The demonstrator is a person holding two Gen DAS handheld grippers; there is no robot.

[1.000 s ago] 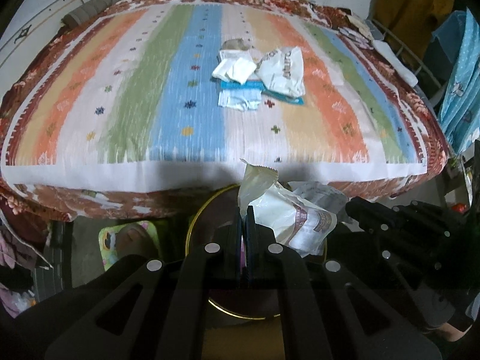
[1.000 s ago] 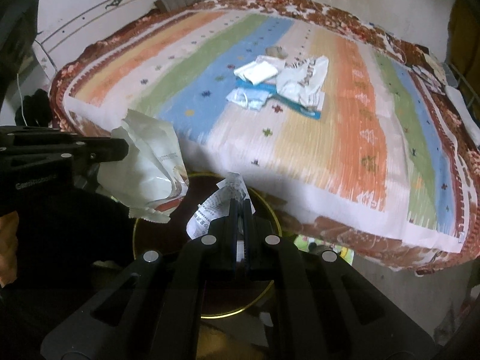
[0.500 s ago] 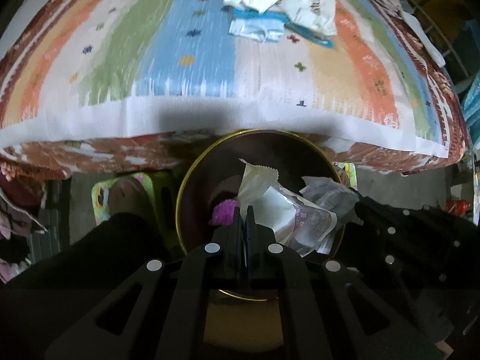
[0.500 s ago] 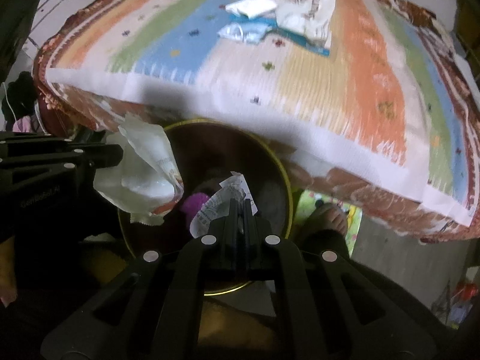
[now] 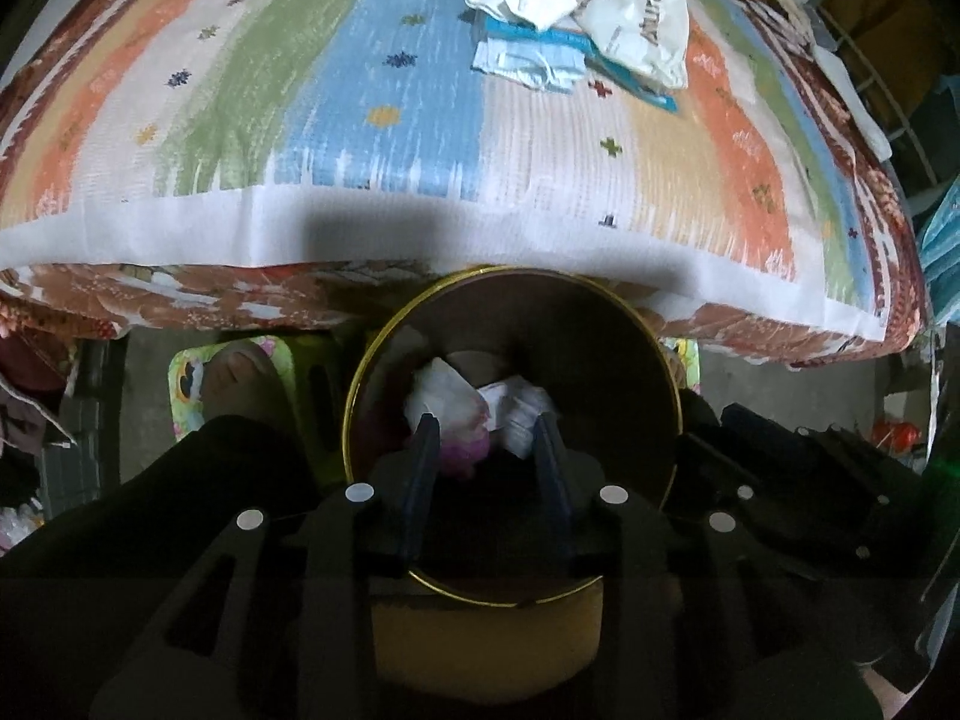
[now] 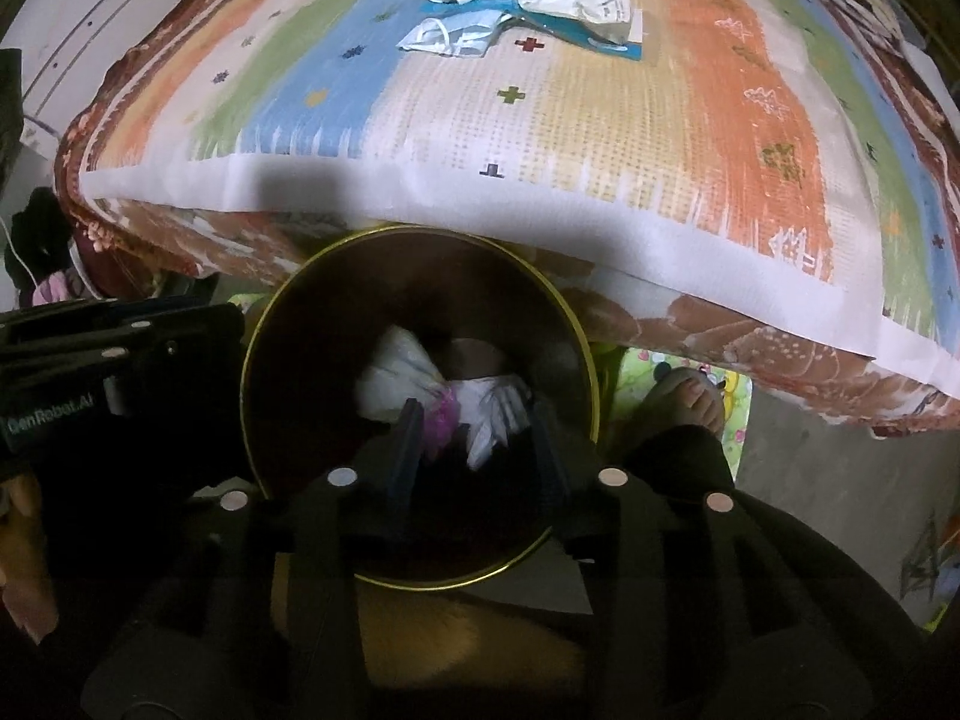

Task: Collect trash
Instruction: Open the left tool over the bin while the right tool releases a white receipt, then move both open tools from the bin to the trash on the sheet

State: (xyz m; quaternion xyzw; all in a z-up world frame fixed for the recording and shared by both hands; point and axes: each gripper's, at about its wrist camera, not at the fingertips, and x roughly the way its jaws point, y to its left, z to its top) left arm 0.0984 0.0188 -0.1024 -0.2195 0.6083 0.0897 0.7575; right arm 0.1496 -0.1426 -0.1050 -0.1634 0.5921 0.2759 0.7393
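— Hanging over the bin [image 5: 654,360], both tongs have just been opening: the left gripper [image 5: 486,450] and the right gripper [image 6: 474,444] stand partly apart with nothing between the jaws.

— So both loads are dropped?

— Yes. The white wrapper [image 5: 441,393], the crumpled receipt [image 6: 501,405] and something pink lie inside. More trash [image 5: 576,42] waits on the bedspread [image 5: 300,90].

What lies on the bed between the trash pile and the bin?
Nothing: in both views the striped cover is bare from the pile to the bed's edge, just above the bin.
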